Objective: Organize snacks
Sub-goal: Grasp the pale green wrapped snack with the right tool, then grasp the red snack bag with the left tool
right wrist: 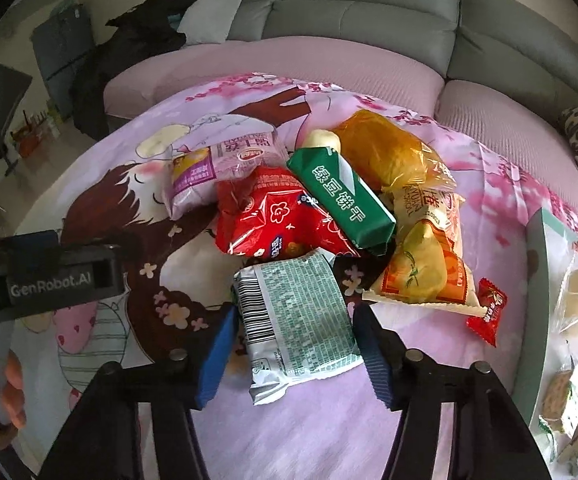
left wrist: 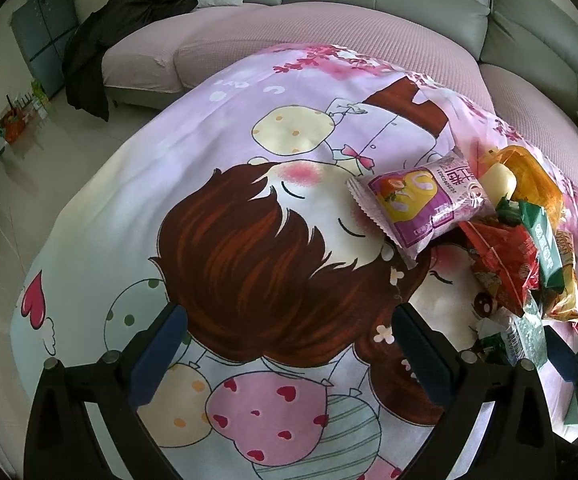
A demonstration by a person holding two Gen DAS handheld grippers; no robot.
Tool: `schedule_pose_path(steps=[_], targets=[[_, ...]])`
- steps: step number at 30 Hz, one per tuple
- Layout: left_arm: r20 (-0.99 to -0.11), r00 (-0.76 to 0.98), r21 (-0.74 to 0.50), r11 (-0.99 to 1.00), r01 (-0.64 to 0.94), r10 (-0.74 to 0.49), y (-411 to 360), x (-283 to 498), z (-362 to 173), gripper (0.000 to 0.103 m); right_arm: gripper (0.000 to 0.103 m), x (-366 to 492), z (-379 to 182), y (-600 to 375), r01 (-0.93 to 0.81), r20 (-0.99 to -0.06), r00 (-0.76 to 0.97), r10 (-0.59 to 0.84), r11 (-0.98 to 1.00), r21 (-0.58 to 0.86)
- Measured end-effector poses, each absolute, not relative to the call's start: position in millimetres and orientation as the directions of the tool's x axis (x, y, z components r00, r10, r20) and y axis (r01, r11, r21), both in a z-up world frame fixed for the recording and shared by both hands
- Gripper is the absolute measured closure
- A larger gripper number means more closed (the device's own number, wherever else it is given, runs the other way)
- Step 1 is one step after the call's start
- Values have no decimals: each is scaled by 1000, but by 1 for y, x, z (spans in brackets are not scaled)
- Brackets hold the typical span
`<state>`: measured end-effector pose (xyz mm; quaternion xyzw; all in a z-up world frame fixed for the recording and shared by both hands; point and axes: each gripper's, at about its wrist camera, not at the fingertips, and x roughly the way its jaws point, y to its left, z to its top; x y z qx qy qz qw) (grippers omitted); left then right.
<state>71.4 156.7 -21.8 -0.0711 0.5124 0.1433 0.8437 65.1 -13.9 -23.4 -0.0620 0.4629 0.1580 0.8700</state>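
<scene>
- Between the right gripper's point(right wrist: 293, 344) blue pads, at the near edge of the snack pile point(right wrist: 309, 200) on the cartoon-print cloth point(right wrist: 121, 200): a white-and-green packet point(right wrist: 295, 316), barcode side up; pads flank it, contact uncertain.
- Risk: the glossy, crinkled film may slip or buckle under an off-centre pinch, and lifting may drag the red bag point(right wrist: 277, 220) touching it.
- Left gripper point(left wrist: 289, 344): fingers apart, empty.

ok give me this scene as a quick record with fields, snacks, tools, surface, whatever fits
surface: cartoon-print cloth spread before a grey sofa
pile: purple packet, red packet, green packet, orange bag, yellow packet
loose: small red candy
right tool: fingers either side of the white-green packet, contact unclear
left tool: open, nothing between its fingers
tray: at right edge, holds a few snacks
</scene>
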Motion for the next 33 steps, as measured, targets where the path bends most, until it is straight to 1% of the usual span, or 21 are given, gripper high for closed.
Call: schedule_pose_path(steps=[5, 13, 19, 26, 29, 30, 31, 33], targets=[[-883, 440, 26, 951, -308, 167, 152, 71, -20, 1, 46, 63, -18, -17, -327, -819, 523, 235, 943, 62], [-870, 472, -5, 955, -296, 141, 147, 71, -15, 1, 46, 58, -1, -31, -298, -794, 549, 262, 949, 107], [-858, 510, -89, 956, -280, 69, 138, 73, -10, 1, 46, 59, 9, -56, -230, -783, 566, 256, 962, 149], [-812, 579, -260, 932, -252, -70, 124, 81, -5, 1, 46, 58, 21, -91, -140, -767, 602, 223, 975, 174], [-778, 608, -357, 908, -218, -159, 117, 84, -4, 5, 46, 59, 23, -110, -93, -764, 609, 211, 976, 196], [-764, 616, -391, 897, -205, -192, 114, 87, -5, 9, 46, 59, 24, -116, -79, -763, 612, 207, 976, 202], [-761, 615, -404, 893, -200, -206, 113, 88, -6, 16, 46, 59, 24, -121, -64, -763, 614, 202, 976, 206], [-756, 611, -428, 883, -191, -235, 107, 94, -9, 23, 46, 59, 25, -131, -39, -761, 619, 195, 975, 218]])
